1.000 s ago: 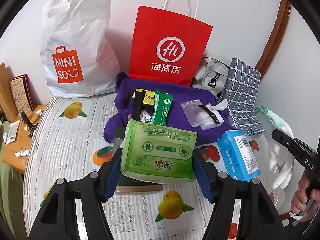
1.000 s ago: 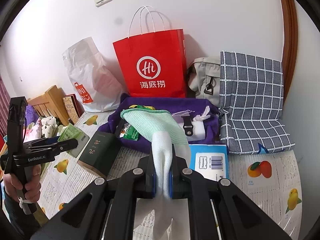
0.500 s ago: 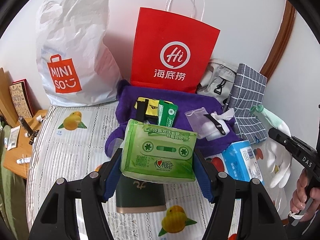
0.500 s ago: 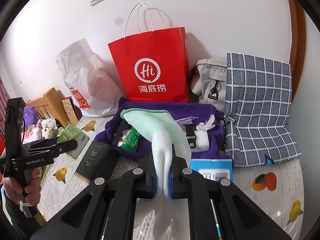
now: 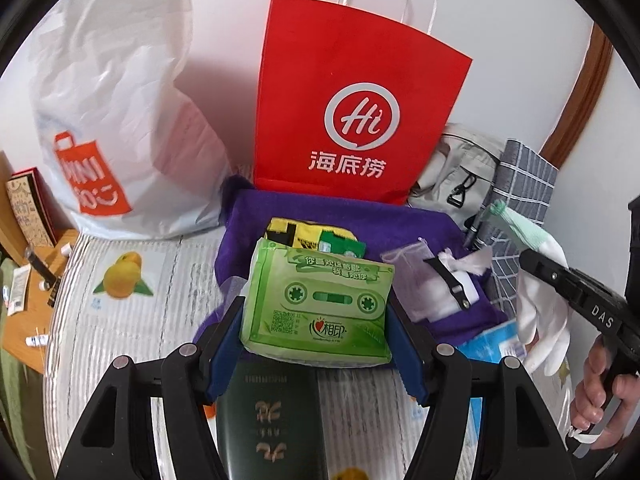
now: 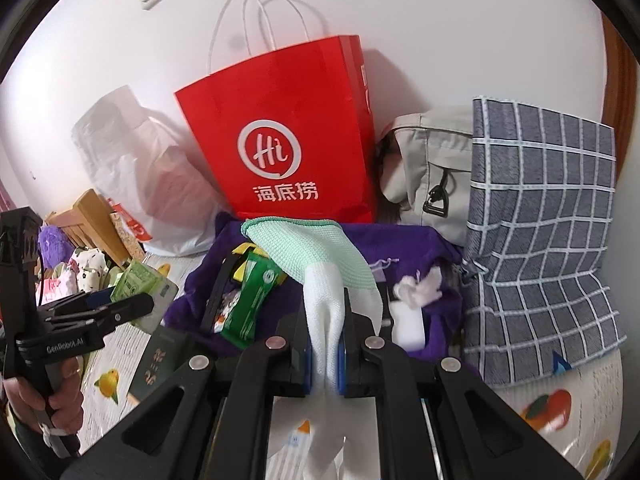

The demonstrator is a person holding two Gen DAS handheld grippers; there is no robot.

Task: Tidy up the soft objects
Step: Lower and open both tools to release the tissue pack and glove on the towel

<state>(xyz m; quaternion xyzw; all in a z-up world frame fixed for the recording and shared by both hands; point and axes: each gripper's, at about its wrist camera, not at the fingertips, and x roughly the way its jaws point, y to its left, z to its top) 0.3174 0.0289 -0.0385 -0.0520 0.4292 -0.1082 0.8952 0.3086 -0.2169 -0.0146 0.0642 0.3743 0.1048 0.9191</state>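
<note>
**Surface: fruit-print cover**

Striped white cover [image 5: 132, 312] printed with orange and yellow fruit. Lying on it: purple cloth [image 5: 320, 216] at middle, dark green booklet [image 5: 272, 420] nearer the camera, grey checked bag [image 6: 536, 248] at right. White plastic bag [image 5: 120, 100] and red paper bag [image 5: 352, 92] stand at the back against the wall.
</note>
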